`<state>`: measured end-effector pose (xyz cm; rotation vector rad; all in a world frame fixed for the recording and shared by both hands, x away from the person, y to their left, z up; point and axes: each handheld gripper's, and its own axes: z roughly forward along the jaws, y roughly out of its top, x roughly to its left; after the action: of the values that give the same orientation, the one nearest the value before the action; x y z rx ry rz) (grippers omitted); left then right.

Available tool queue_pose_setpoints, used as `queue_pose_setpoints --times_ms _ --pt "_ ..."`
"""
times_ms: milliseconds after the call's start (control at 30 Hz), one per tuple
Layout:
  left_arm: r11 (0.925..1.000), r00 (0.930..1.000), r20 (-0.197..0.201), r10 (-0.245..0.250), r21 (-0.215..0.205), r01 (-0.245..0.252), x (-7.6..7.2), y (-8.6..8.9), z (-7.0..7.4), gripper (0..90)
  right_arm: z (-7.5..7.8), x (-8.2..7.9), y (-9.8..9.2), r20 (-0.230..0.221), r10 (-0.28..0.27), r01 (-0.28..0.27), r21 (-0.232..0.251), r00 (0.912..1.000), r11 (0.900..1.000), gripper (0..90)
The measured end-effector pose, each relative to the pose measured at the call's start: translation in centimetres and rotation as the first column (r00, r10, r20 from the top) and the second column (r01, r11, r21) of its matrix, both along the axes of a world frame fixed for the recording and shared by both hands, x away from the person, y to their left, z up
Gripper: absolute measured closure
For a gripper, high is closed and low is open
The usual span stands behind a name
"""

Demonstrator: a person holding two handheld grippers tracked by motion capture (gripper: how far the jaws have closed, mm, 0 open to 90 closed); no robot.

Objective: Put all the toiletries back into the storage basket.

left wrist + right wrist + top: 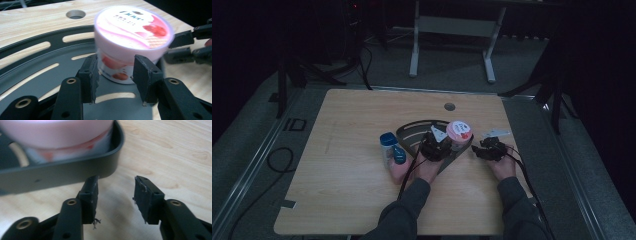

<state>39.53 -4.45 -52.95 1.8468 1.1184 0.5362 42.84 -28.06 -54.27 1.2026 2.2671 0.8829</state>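
Left gripper (pixel 115 75) jaws part-open, straddling the lower body of the pink cup (pixel 132 37); pads close to its sides but a sliver of gap seems to show on each, so it reads as let go, not clamped. Right gripper (pixel 115 195) jaws also part-open, nothing between them, bare wood under them, tips just beside the rounded corner of the dark tray (pixel 75 173). Cup stands upright inside the tray near that corner, foil lid sealed, strawberry print, contents hidden. Tray is a flat black slotted piece with a low rim; the cup is the one thing seen in it. From the high view, the cup (pixel 458 131) sits at the tray's right end, left gripper (pixel 435 145) on the near side of it, right gripper (pixel 488 150) off the tray on the table (pixel 337 190). Blue-capped bottle (pixel 390 145) rests left of the tray, outside it. Step looks like releasing the cup: best to back the left jaws off straight and level so the pads don't clip and tip it; right gripper should stay clear of the rim.
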Motion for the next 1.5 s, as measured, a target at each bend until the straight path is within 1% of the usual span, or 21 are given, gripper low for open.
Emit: queue_pose_setpoints --times_ms 67,133,200,300,333,400,433,500,600,633,700,800,833,867,900,1100,1133,1200,1233,1333,1500 --pt "0.9996 0.9996 0.010 -0.026 -0.004 0.026 -0.6 0.0 0.2 53.1 0.0 -0.8 0.2 0.002 0.016 -0.016 -0.005 0.9999 1.000 50.1" --pt "0.9994 0.9993 0.014 -0.034 -0.001 0.034 -0.9 0.0 0.2 52.3 0.0 -1.4 0.2 0.003 0.023 -0.023 0.003 0.9997 1.000 47.7" --pt "0.9982 0.9980 0.020 -0.060 -0.002 0.060 -1.7 0.0 0.3 51.4 0.1 -2.0 0.2 0.000 0.028 -0.028 0.021 0.9996 0.999 44.9" --pt "0.9940 0.9936 0.032 -0.108 -0.010 0.109 -2.7 0.0 0.6 50.1 0.2 -3.0 0.3 -0.001 0.031 -0.031 0.043 0.9995 0.999 42.7" --pt "0.9928 0.9921 0.038 -0.120 0.001 0.120 -2.9 0.0 0.6 49.4 0.2 -3.5 0.4 -0.007 0.037 -0.037 0.045 0.9993 0.998 41.7" --pt "0.9928 0.9921 0.038 -0.120 0.001 0.120 -2.9 0.0 0.6 48.8 0.1 -3.7 0.5 -0.009 0.038 -0.037 0.042 0.9992 0.998 41.7" --pt "0.9894 0.9887 0.038 -0.145 0.004 0.145 -3.5 0.0 0.6 48.2 -0.1 -4.6 0.6 -0.004 0.033 -0.032 0.027 0.9995 0.999 39.5" --pt "0.9870 0.9866 0.031 -0.160 -0.009 0.161 -4.0 0.2 0.5 47.9 -0.2 -5.2 0.6 -0.003 0.026 -0.026 0.036 0.9996 0.999 38.4" --pt "0.9861 0.9858 0.029 -0.166 -0.009 0.166 -4.2 0.3 0.5 47.9 -0.2 -5.7 0.6 -0.005 0.027 -0.026 0.034 0.9996 0.999 37.6" --pt "0.9835 0.9835 0.023 -0.180 -0.017 0.180 -4.6 0.5 0.3 47.9 -0.2 -5.7 0.6 -0.005 0.027 -0.026 0.034 0.9996 0.999 37.3" --pt "0.9815 0.9814 0.022 -0.191 -0.015 0.191 -5.1 0.7 0.2 48.0 -0.3 -6.5 0.8 -0.003 0.033 -0.033 0.028 0.9994 0.999 35.7" --pt "0.9792 0.9791 0.024 -0.202 -0.017 0.202 -5.5 0.8 0.2 47.4 -0.4 -7.0 1.0 -0.004 0.038 -0.038 0.031 0.9993 0.999 34.6" --pt "0.9757 0.9757 0.026 -0.217 -0.020 0.218 -6.0 1.0 0.3 47.2 -0.7 -7.7 1.2 -0.006 0.042 -0.042 0.027 0.9991 0.999 33.2" --pt "0.9757 0.9757 0.026 -0.217 -0.020 0.218 -6.0 1.0 0.3 46.8 -0.7 -7.9 1.3 -0.007 0.044 -0.044 0.025 0.9990 0.999 32.8" --pt "0.9733 0.9733 0.029 -0.228 -0.023 0.228 -6.4 1.2 0.4 46.7 -0.8 -8.1 1.3 -0.009 0.046 -0.046 0.022 0.9989 0.999 32.2" --pt "0.9681 0.9688 0.024 -0.247 -0.040 0.247 -7.0 1.7 0.9 47.3 -0.9 -8.9 1.3 -0.009 0.044 -0.043 0.027 0.9990 0.999 31.4" --pt "0.9648 0.9658 0.023 -0.258 -0.044 0.259 -7.3 1.9 1.1 47.5 -1.0 -9.2 1.3 -0.006 0.047 -0.047 0.033 0.9989 0.998 31.2" --pt "0.9648 0.9658 0.023 -0.258 -0.044 0.259 -7.3 1.9 1.1 47.0 -1.0 -9.2 1.3 -0.004 0.048 -0.047 0.031 0.9989 0.998 31.2" --pt "0.9606 0.9613 0.033 -0.274 -0.041 0.275 -7.7 2.0 1.5 47.0 -1.0 -9.2 1.3 -0.004 0.048 -0.047 0.031 0.9989 0.998 30.9" --pt "0.9546 0.9553 0.035 -0.293 -0.043 0.295 -8.1 2.3 1.9 44.8 -1.3 -9.2 1.0 -0.004 0.042 -0.042 0.055 0.9991 0.998 30.8" --pt "0.9479 0.9489 0.047 -0.312 -0.050 0.314 -8.7 2.9 2.5 48.9 -1.5 -9.2 0.8 0.001 0.045 -0.045 0.077 0.9990 0.996 28.1"
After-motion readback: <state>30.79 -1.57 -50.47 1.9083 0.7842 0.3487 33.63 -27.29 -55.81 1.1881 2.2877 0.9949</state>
